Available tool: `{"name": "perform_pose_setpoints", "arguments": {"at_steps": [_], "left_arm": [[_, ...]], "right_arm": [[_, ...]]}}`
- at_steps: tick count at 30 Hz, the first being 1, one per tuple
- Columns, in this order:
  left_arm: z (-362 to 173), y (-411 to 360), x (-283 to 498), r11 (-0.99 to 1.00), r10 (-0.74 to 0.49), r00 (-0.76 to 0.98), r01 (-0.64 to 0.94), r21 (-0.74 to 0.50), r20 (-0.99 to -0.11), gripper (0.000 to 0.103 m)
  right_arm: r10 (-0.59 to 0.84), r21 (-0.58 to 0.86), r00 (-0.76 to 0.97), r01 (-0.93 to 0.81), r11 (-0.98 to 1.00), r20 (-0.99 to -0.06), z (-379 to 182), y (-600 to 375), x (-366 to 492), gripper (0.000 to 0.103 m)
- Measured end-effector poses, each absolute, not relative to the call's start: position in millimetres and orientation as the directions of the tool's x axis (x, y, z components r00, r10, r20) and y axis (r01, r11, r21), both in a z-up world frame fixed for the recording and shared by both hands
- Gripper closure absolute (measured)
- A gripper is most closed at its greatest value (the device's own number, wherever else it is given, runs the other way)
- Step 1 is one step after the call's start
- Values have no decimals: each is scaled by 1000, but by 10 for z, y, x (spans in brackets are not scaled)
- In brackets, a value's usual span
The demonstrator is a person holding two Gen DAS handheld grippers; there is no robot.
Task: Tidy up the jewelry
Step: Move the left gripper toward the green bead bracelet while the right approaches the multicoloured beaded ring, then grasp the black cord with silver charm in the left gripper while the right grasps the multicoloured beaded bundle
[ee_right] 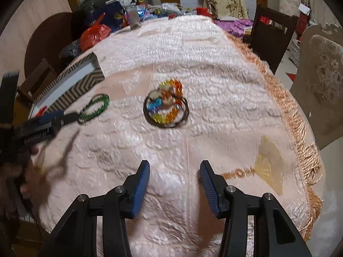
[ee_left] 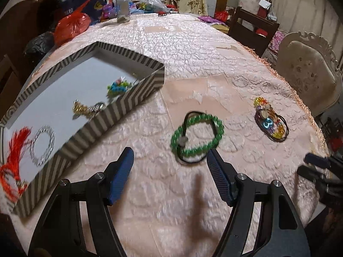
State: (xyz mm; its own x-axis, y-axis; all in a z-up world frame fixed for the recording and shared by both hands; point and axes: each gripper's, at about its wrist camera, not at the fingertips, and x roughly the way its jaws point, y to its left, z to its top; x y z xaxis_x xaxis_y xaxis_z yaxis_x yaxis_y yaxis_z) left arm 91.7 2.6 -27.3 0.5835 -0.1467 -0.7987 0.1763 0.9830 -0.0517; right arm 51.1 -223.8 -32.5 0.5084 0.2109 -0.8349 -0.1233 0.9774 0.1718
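Observation:
A green bead bracelet (ee_left: 197, 138) with a black cord lies on the pink tablecloth, just ahead of my left gripper (ee_left: 170, 153), which is open and empty. Further right lies a pile of colourful beaded jewelry (ee_left: 270, 122) on dark cords. In the right wrist view that pile (ee_right: 166, 105) sits ahead of my right gripper (ee_right: 174, 165), open with nothing between its fingers. The green bracelet (ee_right: 94, 108) shows at the left there, beside the left gripper's fingers (ee_right: 53, 115). A striped box (ee_left: 137, 98) at the left holds a silver bracelet (ee_left: 42, 145), gold pieces (ee_left: 85, 109), a red tassel (ee_left: 15, 156) and a blue-green item (ee_left: 119, 86).
Bags and clutter, among them a red plastic bag (ee_left: 71, 24), crowd the table's far end. A pale upholstered chair (ee_left: 308, 72) stands at the right edge, a dark wooden chair (ee_left: 253, 27) behind it. The cloth's fringed edge (ee_right: 298, 126) runs along the right.

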Motion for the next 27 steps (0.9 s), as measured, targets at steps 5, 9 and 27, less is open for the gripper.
{"name": "perform_pose_setpoints", "arguments": {"at_steps": [5, 9, 27], "left_arm": [[-441, -1, 1030, 977, -165, 554, 203, -60, -816, 36], [-418, 6, 1006, 973, -196, 573, 216, -83, -796, 53], [-344, 63, 473, 912, -386, 536, 344, -224, -751, 99]], "right_arm": [[217, 177, 514, -126, 976, -830, -349, -2276, 471, 56], [208, 157, 518, -141, 977, -829, -361, -2215, 470, 50], [216, 231, 563, -44, 972, -798, -313, -2406, 548, 48]]}}
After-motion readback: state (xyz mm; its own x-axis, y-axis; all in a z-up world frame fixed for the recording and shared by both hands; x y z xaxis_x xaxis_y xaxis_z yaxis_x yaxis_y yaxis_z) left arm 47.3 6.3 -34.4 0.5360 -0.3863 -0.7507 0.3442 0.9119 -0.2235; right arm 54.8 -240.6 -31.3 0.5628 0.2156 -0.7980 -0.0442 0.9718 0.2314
